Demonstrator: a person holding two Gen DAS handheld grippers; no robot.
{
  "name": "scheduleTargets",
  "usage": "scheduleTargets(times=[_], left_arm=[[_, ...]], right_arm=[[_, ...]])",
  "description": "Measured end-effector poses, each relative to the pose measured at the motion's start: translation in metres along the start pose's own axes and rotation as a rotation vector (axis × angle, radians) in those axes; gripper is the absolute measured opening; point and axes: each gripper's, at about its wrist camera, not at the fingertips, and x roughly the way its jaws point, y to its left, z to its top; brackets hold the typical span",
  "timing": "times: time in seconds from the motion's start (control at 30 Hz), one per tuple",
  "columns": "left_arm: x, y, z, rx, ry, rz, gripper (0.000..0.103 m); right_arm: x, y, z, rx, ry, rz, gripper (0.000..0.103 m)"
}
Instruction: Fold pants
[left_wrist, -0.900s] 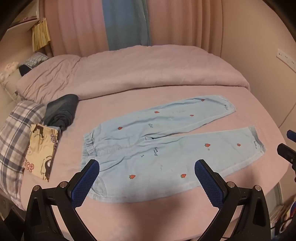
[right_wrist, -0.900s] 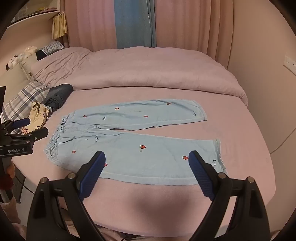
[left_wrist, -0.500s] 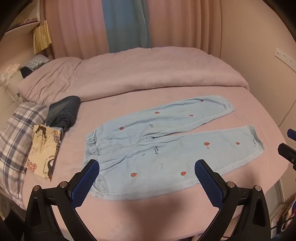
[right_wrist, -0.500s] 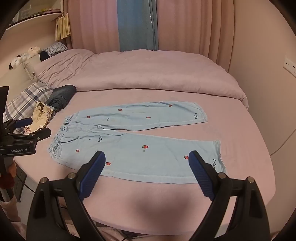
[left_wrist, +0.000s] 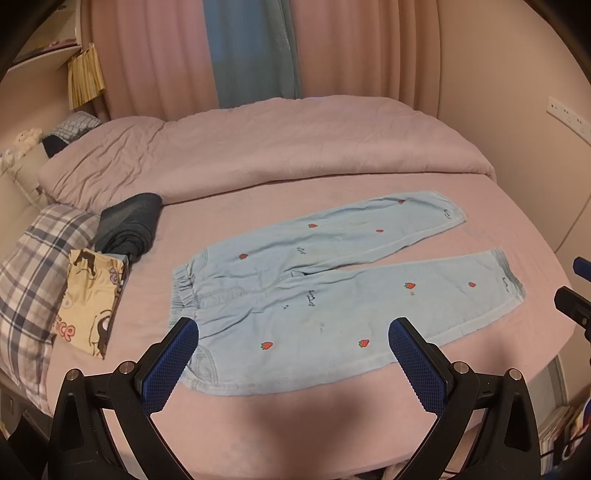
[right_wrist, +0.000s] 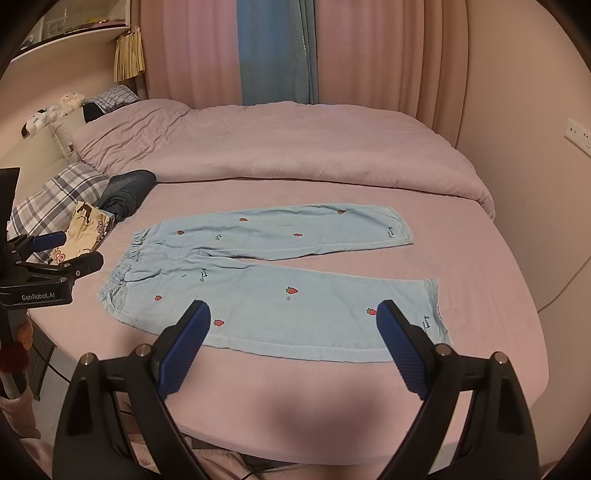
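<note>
Both my grippers hover over the near edge of the bed (left_wrist: 498, 206), fingers spread as wide as they go, nothing between them: left gripper (left_wrist: 293, 354), right gripper (right_wrist: 293, 334).

Just beyond, the pants (left_wrist: 332, 295) lie flat on the bed, unfolded, legs splayed apart, waistband (left_wrist: 184, 291) toward the plaid pillow (left_wrist: 33, 266). Thin pale cloth with strawberries; likely light, limp, prone to drag and wrinkle.

Best holds, I judge: left on the waistband corner, right on the near cuff (right_wrist: 432, 314).

Far side: rumpled duvet (right_wrist: 295, 144).
</note>
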Motion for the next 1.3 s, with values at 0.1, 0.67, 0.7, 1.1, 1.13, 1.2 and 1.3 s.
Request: scheduleTargets(times=[0.1,0.67,0.7,1.1,1.13,1.2,1.3], left_arm=[[-0.0001,0.0006,-0.0012,0.000,-0.002,0.000,0.103],[0.0003,-0.0013,0.0014,0.009,-0.001,0.000,0.103],[0.0004,-0.0012,0.0013,0.009,0.000,-0.001,0.103],[0.0020,-0.0017,0.0014,0.010,0.002,-0.001,0.103],[0.0020,-0.0017,0.0015,0.010,0.003,-0.001,0.103],[0.0019,-0.0017,0.0014,0.010,0.003,-0.001,0.103],[0.0020,-0.0014,0.0016,0.010,0.002,-0.001,0.103]], right_arm=[[-0.0017,0.0029,-0.0019,0.000,-0.001,-0.003,0.092],[-0.0019,0.0044,-0.0031,0.001,-0.006,-0.004,0.092],[-0.0016,0.0043,-0.0026,0.001,-0.006,-0.004,0.092],[0.0014,0.0063,-0.0038,0.000,-0.002,-0.004,0.092],[0.0013,0.0063,-0.0038,0.001,-0.002,-0.004,0.092],[0.0018,0.0067,-0.0035,0.001,-0.002,-0.003,0.092],[0.0021,0.0066,-0.0033,0.002,-0.001,-0.003,0.092]])
